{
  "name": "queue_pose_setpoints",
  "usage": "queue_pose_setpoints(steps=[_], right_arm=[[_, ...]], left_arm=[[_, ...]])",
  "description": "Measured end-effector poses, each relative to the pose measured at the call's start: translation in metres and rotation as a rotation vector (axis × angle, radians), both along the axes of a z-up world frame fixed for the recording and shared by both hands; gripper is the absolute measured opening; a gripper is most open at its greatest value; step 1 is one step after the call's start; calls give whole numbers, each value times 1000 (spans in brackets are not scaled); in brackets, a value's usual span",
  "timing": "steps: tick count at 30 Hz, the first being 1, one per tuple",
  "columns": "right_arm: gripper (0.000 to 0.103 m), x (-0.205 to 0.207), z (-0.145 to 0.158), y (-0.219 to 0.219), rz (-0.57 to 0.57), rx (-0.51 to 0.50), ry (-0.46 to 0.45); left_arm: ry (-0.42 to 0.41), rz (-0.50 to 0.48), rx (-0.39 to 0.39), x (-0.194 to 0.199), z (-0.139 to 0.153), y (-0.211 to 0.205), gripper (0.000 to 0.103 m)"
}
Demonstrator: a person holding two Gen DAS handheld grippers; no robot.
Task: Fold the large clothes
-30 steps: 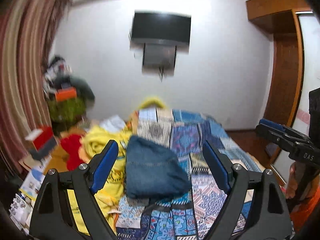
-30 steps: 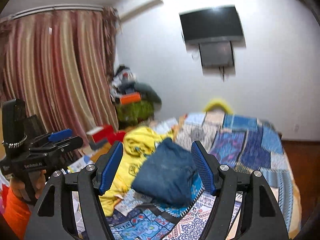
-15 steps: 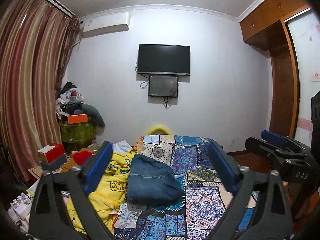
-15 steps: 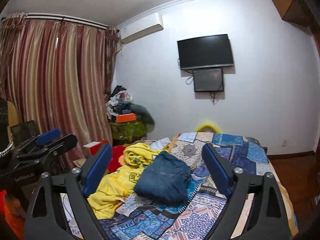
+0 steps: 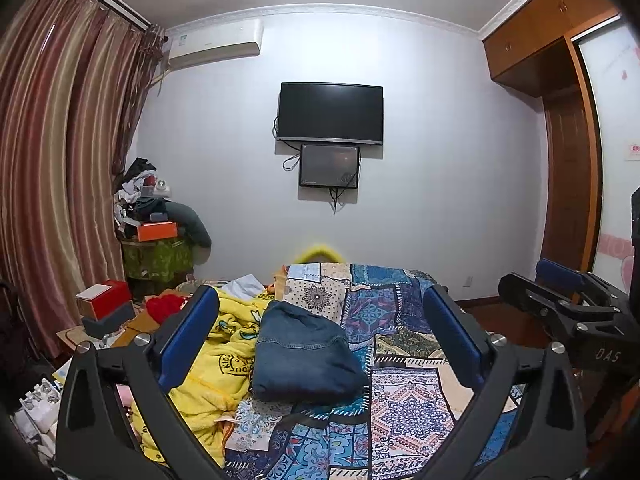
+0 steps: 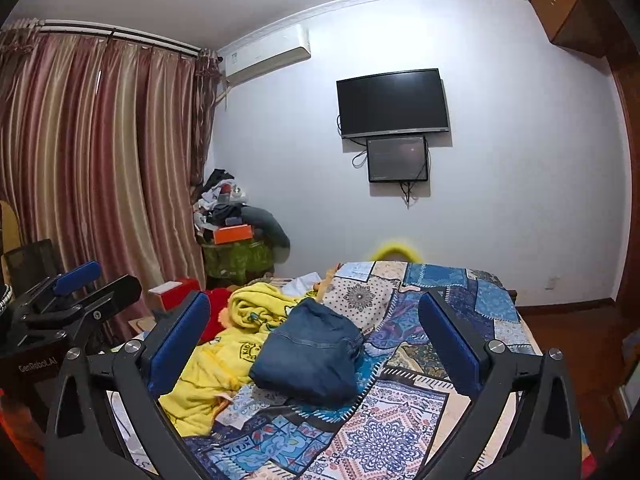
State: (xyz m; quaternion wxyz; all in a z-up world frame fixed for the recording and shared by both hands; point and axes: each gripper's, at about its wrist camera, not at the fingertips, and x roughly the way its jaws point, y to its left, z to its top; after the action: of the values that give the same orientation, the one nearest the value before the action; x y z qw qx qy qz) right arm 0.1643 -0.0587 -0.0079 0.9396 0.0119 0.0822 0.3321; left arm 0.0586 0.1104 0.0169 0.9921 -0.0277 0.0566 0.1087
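Blue rubber pads line both tools, and both are spread wide with nothing between them. At the bottom of the left wrist view, the left gripper (image 5: 320, 328) frames the bed with its jaws fully apart; the right gripper (image 6: 314, 322) does the same in its own view, released and empty. Each tool also shows in the other's camera, at the right edge of the left view and the lower left of the right view.

Just beyond the fingertips lies a patchwork quilt (image 5: 404, 412) in blues, creams and pinks, spread across the bed. On it, centre frame, sits the folded denim garment (image 5: 304, 354), a compact dark-blue bundle with a stitched seam running across its top. Touching its left side is a crumpled yellow fleece blanket (image 5: 212, 376) with cartoon prints, spilling toward the bed's left edge. A red plush item (image 5: 164, 306) shows just past the blanket, and a red and white box (image 5: 105, 298) sits on a grey one at the left.

Farther back, in the left corner, a table under green cloth (image 5: 158, 258) carries an orange box (image 5: 157, 231) and a heap of clothes. Striped reddish curtains (image 5: 52, 168) fill the left side. On the far white wall hang a dark television (image 5: 330, 113), a smaller screen (image 5: 329, 166) beneath it, and an air conditioner (image 5: 216, 42) at upper left. A wooden wardrobe (image 5: 560, 128) rises at the right.
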Motion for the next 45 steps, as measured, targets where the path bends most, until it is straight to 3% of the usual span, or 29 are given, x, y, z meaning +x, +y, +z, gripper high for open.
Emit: queue_pose_setpoints(steps=[45], right_arm=[[103, -9, 6, -11, -31, 9, 18]], left_arm=[[15, -3, 23, 7, -4, -11, 103]])
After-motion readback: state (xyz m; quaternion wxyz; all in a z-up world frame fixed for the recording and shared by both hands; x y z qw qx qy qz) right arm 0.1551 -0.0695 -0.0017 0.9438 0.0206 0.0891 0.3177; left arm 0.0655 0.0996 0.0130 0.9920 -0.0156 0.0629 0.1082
